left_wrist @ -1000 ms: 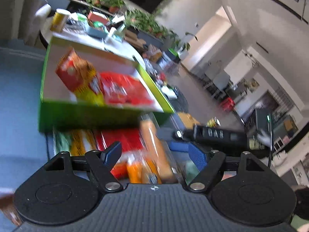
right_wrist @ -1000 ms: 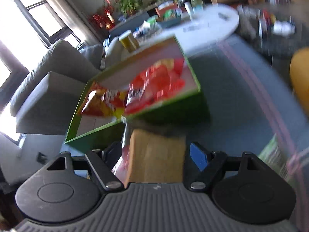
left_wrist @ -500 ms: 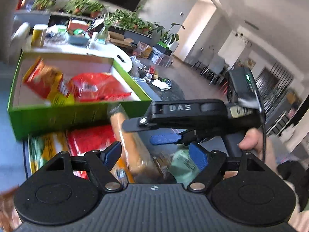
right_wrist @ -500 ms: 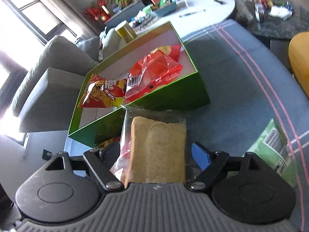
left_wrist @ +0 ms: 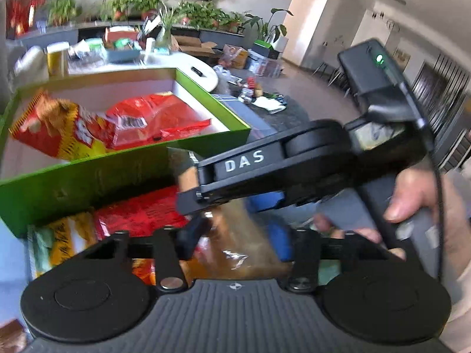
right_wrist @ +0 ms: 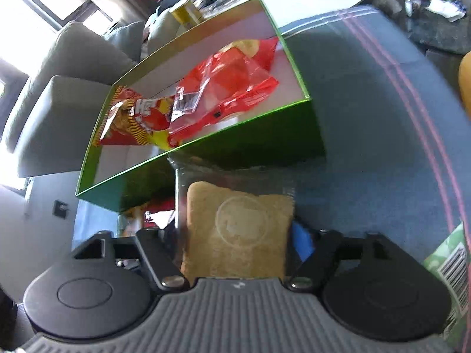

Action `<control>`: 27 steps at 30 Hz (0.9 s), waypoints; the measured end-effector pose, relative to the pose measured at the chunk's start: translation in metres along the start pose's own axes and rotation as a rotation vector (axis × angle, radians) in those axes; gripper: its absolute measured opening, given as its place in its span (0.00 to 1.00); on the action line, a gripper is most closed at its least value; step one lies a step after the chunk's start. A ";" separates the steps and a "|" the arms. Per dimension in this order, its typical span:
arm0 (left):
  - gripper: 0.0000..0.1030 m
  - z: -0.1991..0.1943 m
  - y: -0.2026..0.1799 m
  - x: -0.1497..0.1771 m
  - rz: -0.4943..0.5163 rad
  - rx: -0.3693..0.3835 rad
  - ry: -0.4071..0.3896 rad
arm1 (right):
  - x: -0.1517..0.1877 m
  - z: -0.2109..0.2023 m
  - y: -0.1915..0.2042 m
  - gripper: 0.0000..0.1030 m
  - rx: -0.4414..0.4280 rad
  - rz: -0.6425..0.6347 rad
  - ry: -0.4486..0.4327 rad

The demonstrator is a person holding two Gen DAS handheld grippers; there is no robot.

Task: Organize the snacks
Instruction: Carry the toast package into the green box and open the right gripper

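The right gripper (right_wrist: pixel 235 235) has its jaws closed on a clear-wrapped bread packet (right_wrist: pixel 238 229), a pale toast-coloured slab held just short of the green box's (right_wrist: pixel 265 144) near wall and not yet over its rim. Seen from the left wrist, the same gripper crosses the frame just in front of the left gripper (left_wrist: pixel 235 235), the person's hand (left_wrist: pixel 418 203) wrapped round its handle. The left jaws stand apart with the wrapped packet blurred between them; whether they touch it cannot be told.

Inside the box, two snacks already lie on the pale floor: a red and yellow chip bag (right_wrist: pixel 138 120) toward the left wall and a red transparent packet (right_wrist: pixel 229 88) overlapping it at the centre. Much of the box floor shows bare.

Outside the box, against its near wall, a red packet (left_wrist: pixel 138 214) and a yellow and green packet (left_wrist: pixel 56 244) lie on the blue-grey worktop (right_wrist: pixel 368 147). A green packet with a barcode (right_wrist: pixel 450 264) lies well to the right of the box.

By this reading the sorting is under halfway: two items boxed, one in transit, at least three waiting outside.
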State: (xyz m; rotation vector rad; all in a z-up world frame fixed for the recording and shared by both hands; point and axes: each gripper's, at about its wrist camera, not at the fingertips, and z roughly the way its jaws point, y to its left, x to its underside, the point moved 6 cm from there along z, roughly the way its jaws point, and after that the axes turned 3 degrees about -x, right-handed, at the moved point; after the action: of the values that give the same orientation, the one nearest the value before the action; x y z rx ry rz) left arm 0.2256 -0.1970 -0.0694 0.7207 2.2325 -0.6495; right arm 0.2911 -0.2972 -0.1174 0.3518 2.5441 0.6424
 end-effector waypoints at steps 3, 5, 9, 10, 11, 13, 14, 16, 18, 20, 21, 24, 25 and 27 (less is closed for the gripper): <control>0.33 -0.009 0.003 -0.003 -0.015 0.020 -0.005 | 0.006 -0.006 -0.001 0.65 0.004 0.007 -0.023; 0.29 -0.020 0.003 -0.008 -0.010 0.039 -0.031 | 0.009 -0.014 0.000 0.65 -0.013 0.017 -0.040; 0.29 -0.041 -0.001 -0.018 0.032 0.049 -0.108 | 0.010 -0.039 0.009 0.65 -0.053 0.022 -0.092; 0.29 -0.048 -0.003 -0.021 0.047 0.041 -0.128 | 0.009 -0.044 0.013 0.65 -0.060 0.018 -0.105; 0.29 -0.051 -0.004 -0.024 0.055 0.034 -0.143 | 0.007 -0.049 0.017 0.65 -0.066 0.011 -0.118; 0.29 -0.057 -0.003 -0.030 0.071 0.025 -0.170 | 0.003 -0.057 0.026 0.65 -0.073 -0.012 -0.140; 0.29 -0.060 -0.003 -0.033 0.080 0.023 -0.179 | 0.002 -0.060 0.030 0.65 -0.075 -0.027 -0.151; 0.29 -0.064 0.000 -0.038 0.087 0.020 -0.193 | -0.003 -0.064 0.039 0.65 -0.078 -0.054 -0.171; 0.29 -0.068 0.003 -0.044 0.089 0.012 -0.207 | -0.010 -0.063 0.047 0.65 -0.080 -0.066 -0.178; 0.29 -0.068 0.009 -0.048 0.086 0.003 -0.219 | -0.016 -0.063 0.053 0.65 -0.085 -0.077 -0.184; 0.29 -0.069 0.011 -0.049 0.083 0.000 -0.225 | -0.018 -0.062 0.056 0.65 -0.085 -0.085 -0.186; 0.29 -0.071 0.019 -0.054 0.069 -0.009 -0.239 | -0.025 -0.060 0.065 0.65 -0.085 -0.105 -0.187; 0.29 -0.071 0.021 -0.056 0.063 -0.011 -0.242 | -0.027 -0.059 0.067 0.65 -0.085 -0.113 -0.187; 0.29 -0.072 0.026 -0.059 0.057 -0.018 -0.246 | -0.033 -0.055 0.072 0.65 -0.089 -0.121 -0.185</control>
State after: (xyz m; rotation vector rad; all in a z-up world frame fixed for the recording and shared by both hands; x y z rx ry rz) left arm 0.2455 -0.1516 0.0134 0.6555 1.9832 -0.6517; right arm 0.2992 -0.2682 -0.0259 0.2138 2.3326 0.6439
